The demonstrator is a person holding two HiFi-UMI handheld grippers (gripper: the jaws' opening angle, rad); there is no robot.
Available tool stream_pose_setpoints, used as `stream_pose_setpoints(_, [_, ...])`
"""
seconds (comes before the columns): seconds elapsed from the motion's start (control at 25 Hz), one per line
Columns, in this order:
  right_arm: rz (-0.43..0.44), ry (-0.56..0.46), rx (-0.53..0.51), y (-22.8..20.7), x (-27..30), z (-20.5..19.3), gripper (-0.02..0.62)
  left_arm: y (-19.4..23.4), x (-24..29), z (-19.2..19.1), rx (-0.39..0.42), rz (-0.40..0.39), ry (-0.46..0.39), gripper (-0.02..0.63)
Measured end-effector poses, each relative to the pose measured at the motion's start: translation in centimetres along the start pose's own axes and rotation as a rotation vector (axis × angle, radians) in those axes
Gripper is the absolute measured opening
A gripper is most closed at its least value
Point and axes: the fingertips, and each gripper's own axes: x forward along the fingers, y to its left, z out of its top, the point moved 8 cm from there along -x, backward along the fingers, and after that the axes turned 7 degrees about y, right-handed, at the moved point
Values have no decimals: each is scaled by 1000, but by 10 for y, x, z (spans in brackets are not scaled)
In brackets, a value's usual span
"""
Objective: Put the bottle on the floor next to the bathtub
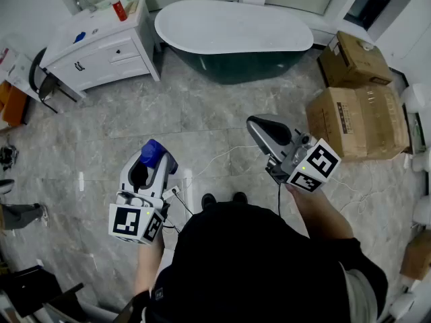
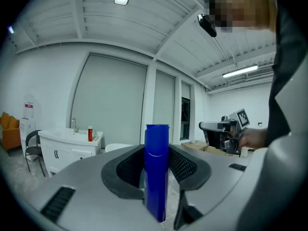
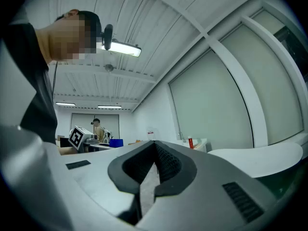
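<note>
Lower left in the head view, the left gripper (image 1: 156, 161) is pinching an upright blue bottle (image 2: 156, 177); the right gripper (image 1: 254, 125), centre-right, is holding empty jaws pressed together.

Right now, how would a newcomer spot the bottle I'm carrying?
Start at the bathtub, then drop down the grey floor to the left hand-held gripper. The bottle sits gripped between its jaws: slim and bright blue, while the right hand-held gripper holds nothing.
</note>
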Motion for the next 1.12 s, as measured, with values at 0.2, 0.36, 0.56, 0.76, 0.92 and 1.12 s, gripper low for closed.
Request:
stream_pose_setpoints(0.2, [5,1,-5,10,14,-1,28,12,-9,-4,2,-1,-2,161])
stream_pose_setpoints(0.36, [13,2,-17,24,32,-1,28,29,-22,-12,4,4,-7,161])
stream_pose_setpoints(0.56, [25,1,-18,47,57,0,28,53,-43,-22,0,16,-3,161])
stream_pose_setpoints(0.76, [49,8,10,55,74,-3,28,70,-52,-31,-1,32,8,161])
stream_pose_setpoints(0.92, [59,7,34,44,90,-1,28,83,-47,-34,-14,45,20,161])
stream_pose_setpoints(1.12, [82,10,60,15,120,-6,28,105,-24,-33,-23,58,38,161])
